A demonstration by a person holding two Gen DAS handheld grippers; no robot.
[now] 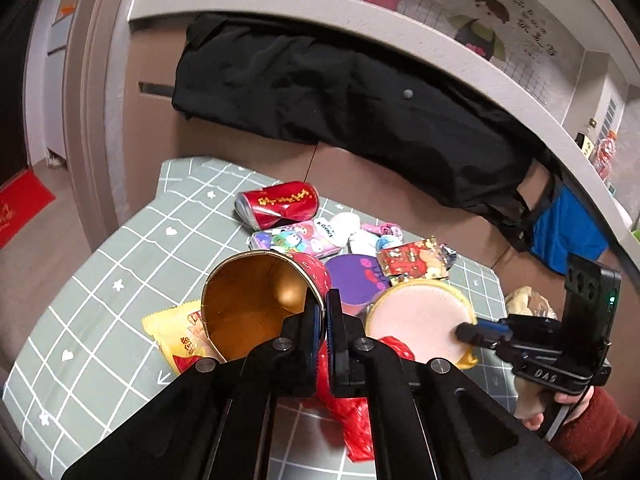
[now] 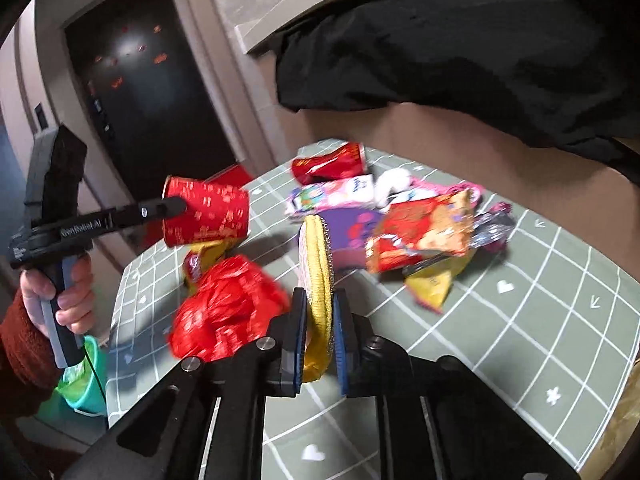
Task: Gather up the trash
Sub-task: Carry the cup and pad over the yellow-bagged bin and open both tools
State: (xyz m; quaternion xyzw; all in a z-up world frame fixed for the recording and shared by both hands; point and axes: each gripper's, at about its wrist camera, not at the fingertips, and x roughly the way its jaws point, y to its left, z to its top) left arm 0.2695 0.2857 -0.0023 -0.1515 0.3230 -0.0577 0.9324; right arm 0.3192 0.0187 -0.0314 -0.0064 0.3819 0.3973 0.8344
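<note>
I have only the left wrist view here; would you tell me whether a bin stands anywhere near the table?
Observer: Yes. The right wrist view shows a teal bin with a green liner on the floor beside the table.
Operator: Thank you. Is the right claw truly closed on the round pad?
Observer: Yes. The right claw holds the round pad edge-on, one finger on each face.
Operator: How does the cup sit in the left claw?
Observer: The left claw pinches the red paper cup by its rim, and the cup is held on its side in the air.
</note>
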